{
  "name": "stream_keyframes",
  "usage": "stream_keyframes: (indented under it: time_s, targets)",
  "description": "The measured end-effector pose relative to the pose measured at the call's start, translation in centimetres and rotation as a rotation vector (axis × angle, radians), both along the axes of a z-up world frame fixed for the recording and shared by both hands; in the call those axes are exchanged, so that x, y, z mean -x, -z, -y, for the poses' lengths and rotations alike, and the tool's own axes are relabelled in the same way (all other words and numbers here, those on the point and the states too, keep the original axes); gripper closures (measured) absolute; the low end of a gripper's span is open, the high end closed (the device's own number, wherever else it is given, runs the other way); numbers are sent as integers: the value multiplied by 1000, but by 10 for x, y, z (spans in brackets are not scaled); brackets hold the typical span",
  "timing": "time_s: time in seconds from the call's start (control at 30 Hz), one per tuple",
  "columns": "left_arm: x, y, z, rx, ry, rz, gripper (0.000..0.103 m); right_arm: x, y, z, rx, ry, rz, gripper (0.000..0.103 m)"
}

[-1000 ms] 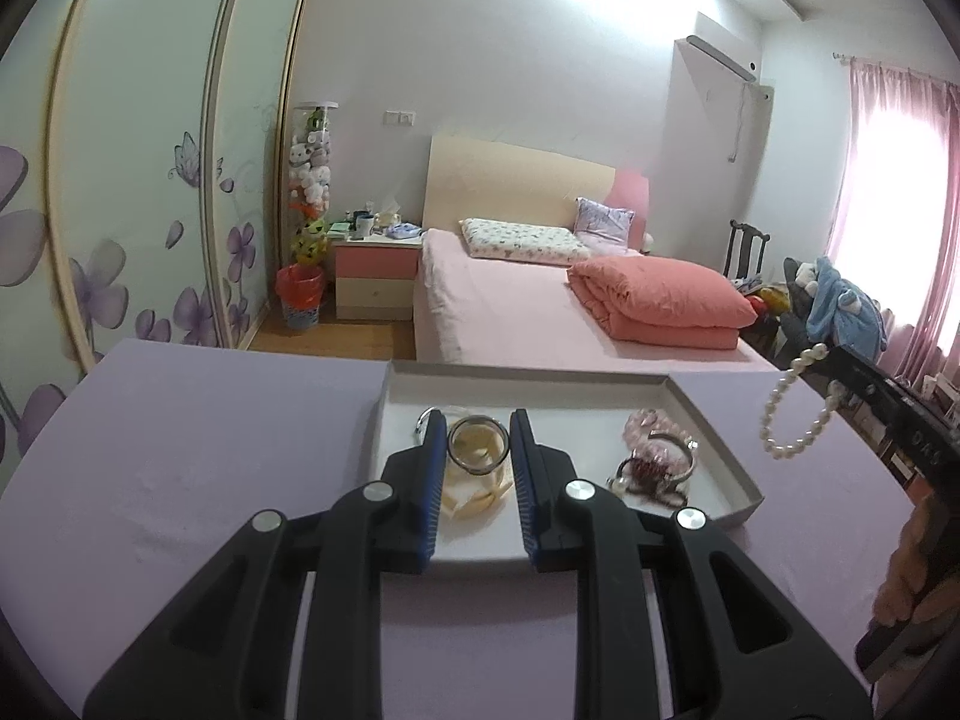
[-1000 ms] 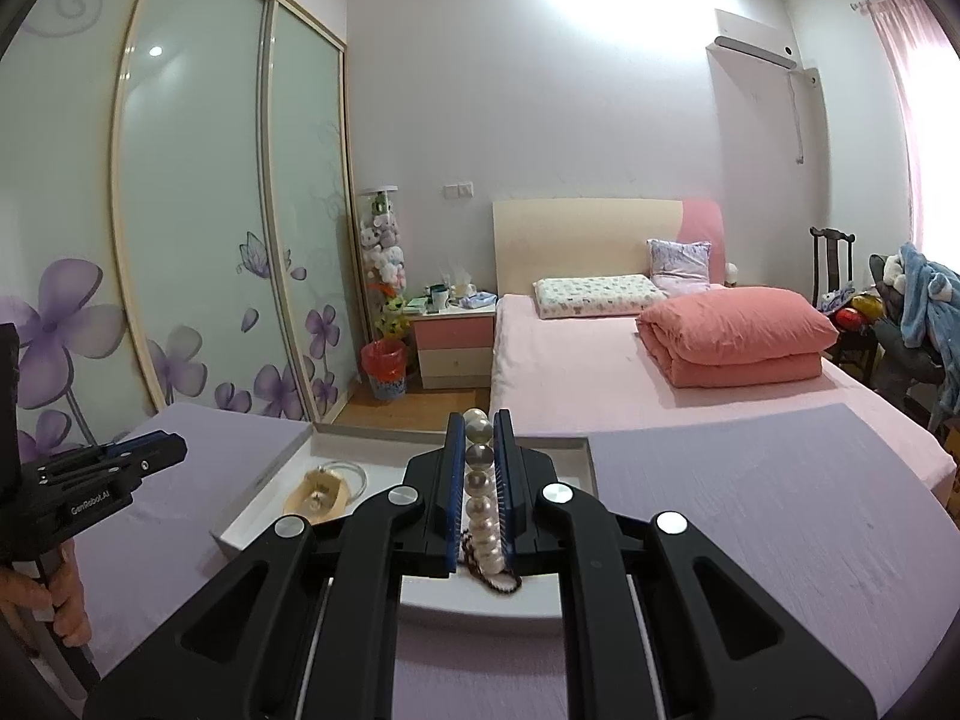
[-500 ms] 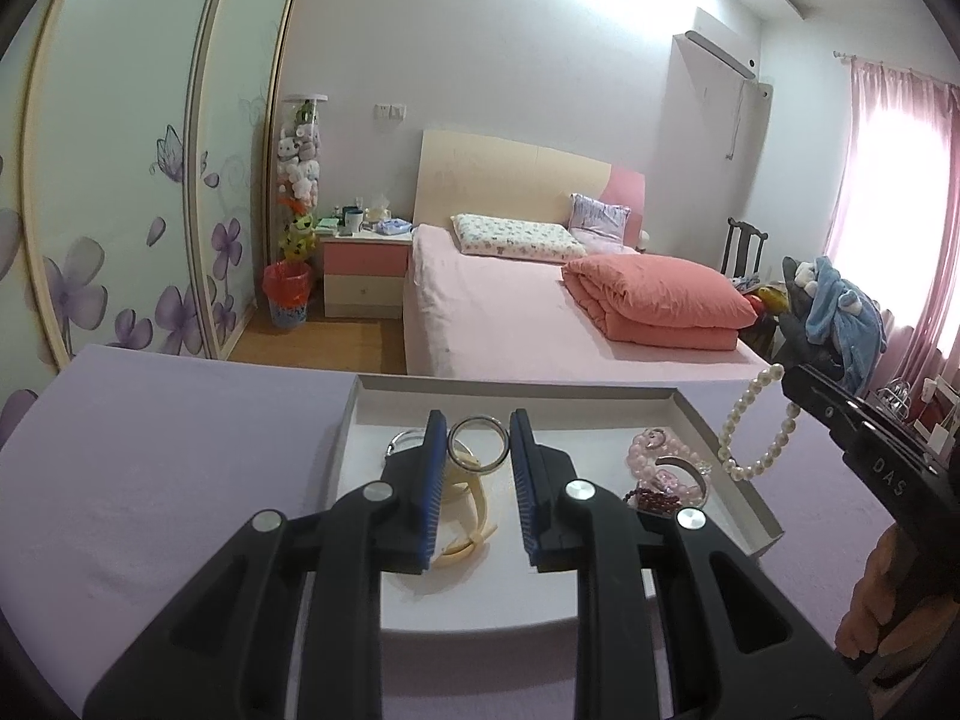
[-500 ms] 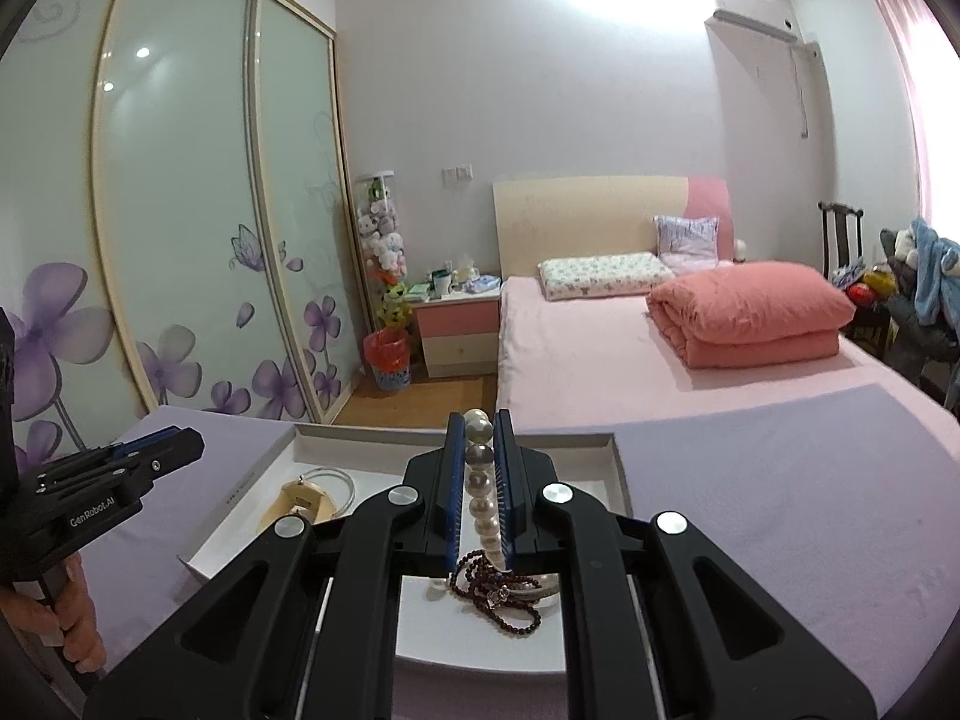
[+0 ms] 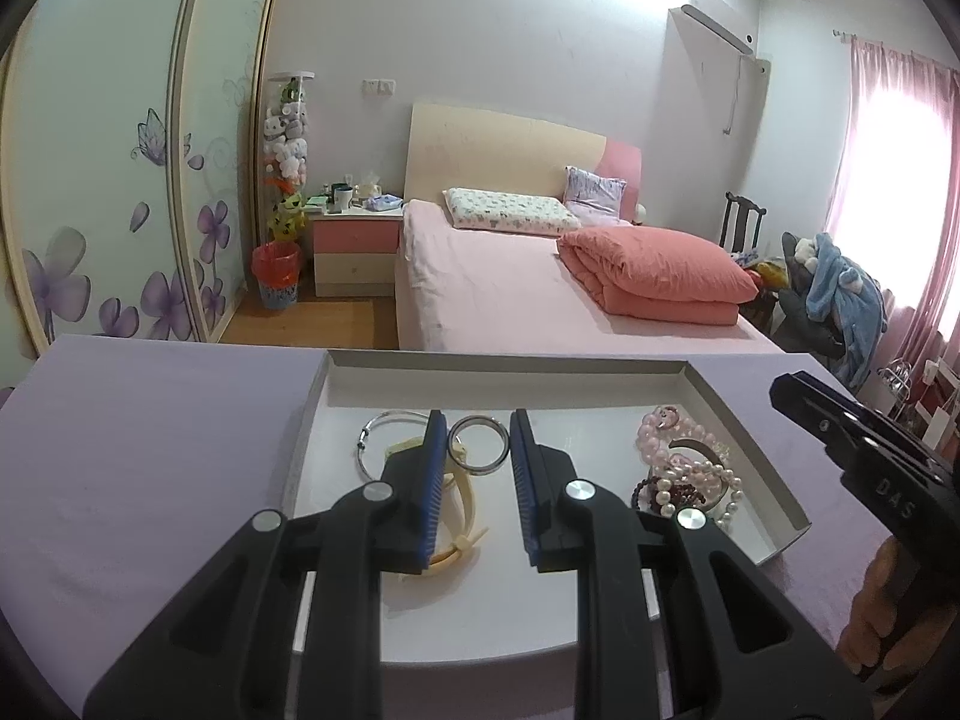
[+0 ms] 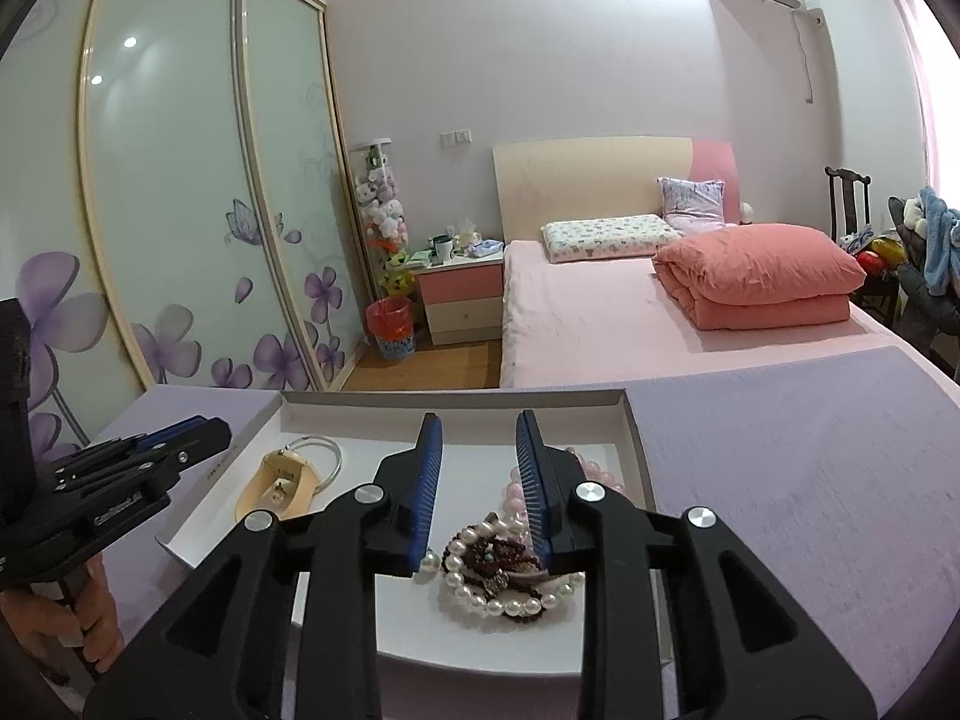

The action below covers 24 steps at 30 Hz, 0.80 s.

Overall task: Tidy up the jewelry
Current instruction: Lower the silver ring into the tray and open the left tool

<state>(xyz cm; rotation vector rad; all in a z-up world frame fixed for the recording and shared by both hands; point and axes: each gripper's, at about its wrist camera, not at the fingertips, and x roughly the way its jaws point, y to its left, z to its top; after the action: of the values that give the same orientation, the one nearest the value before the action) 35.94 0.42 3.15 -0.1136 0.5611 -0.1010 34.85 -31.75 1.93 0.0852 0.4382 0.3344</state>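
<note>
Grippers over tray of jewelry.
Left gripper grasps ring; right gripper, jaws just opening, released pearls.

Home bedroom: bed, wardrobe, nightstand.

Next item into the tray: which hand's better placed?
Left. The left tongs grip the silver bangle over the tray, likely ready to set it down. The right tongs have just been opening, with nothing between them; the pearls lie in the tray.
</note>
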Motion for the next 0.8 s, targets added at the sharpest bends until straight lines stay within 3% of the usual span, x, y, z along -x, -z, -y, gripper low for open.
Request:
stream_keyframes:
  time_s: [0.5,0.63,0.8]
  targets:
    - [-24,16,8,-18,2,-33,81,0,0,4,-9,-13,-7,76]
    - [-28,21,9,-18,-4,-41,70,-2,2,2,-5,-17,-12,76]
    - [-27,22,4,7,-5,-42,69,-3,4,1,1,-18,-17,76]
